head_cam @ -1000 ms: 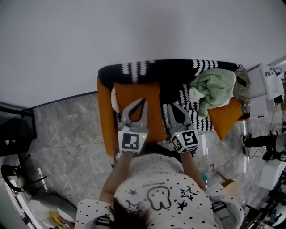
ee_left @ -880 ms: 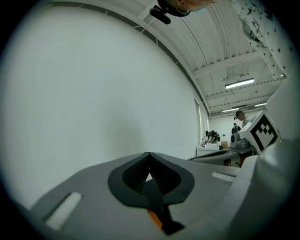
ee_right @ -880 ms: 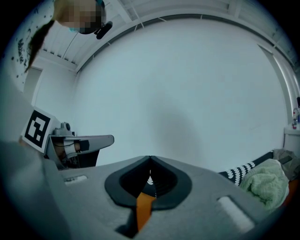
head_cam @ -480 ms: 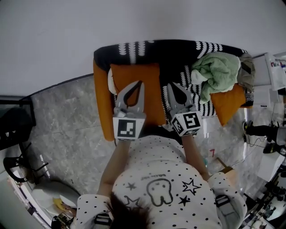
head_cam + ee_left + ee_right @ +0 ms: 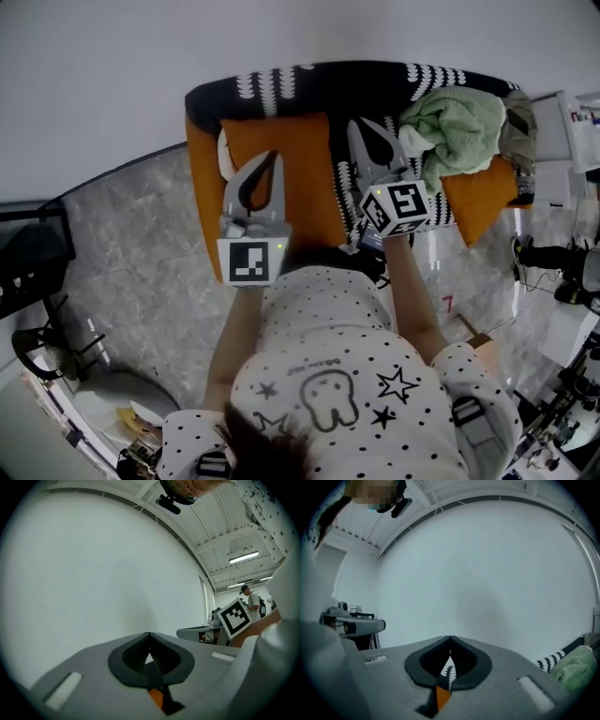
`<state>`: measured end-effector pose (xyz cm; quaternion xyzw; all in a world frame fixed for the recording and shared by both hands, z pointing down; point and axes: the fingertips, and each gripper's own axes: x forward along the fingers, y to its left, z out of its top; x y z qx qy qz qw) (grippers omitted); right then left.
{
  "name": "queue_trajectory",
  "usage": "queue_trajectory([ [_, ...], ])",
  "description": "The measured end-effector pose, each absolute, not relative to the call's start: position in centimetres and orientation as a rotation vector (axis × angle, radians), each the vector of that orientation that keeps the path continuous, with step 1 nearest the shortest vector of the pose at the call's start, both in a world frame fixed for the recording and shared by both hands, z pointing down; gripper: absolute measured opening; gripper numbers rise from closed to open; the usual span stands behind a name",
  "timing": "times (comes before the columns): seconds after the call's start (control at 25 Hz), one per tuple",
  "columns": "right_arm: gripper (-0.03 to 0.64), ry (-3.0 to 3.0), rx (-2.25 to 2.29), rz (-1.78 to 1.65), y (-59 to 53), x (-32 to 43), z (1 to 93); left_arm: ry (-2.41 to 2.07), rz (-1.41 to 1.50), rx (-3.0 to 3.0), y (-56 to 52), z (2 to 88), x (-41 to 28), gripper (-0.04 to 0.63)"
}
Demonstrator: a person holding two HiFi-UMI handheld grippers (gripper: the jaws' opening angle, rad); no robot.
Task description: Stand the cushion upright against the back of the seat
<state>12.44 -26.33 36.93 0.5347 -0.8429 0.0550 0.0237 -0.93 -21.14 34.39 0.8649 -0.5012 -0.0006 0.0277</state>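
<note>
An orange cushion lies flat on the seat of an orange sofa, whose back is draped with a black-and-white throw. My left gripper hovers over the cushion's left half, shut, with nothing between its jaws. My right gripper is shut and empty too, its tips over the patterned throw near the seat back, just right of the cushion. In the left gripper view the left gripper faces a white wall. The right gripper shows a sliver of throw and orange through its jaws.
A crumpled green cloth lies on the sofa's right part, above a second orange cushion. Cluttered furniture stands at the right, a dark chair at the left. The floor is grey marble. A person stands far off.
My right gripper has moved forward towards the seat back, from over the seat to over the throw. The left gripper has stayed over the cushion. Both have stayed shut.
</note>
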Motion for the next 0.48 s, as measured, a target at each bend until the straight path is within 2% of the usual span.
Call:
queue_trajectory([
  [0.2,-0.001,-2.574,1.559,0.205,-27.4,12.6,39.4,-1.561,0.004,2.637,-21.3,34.8,-1.4,-0.003],
  [0.48,-0.001,-2.565,1.664,0.131,-33.4,15.7,38.8,-1.55,0.033,2.637,-21.4,35.0,-1.1,-0.004],
])
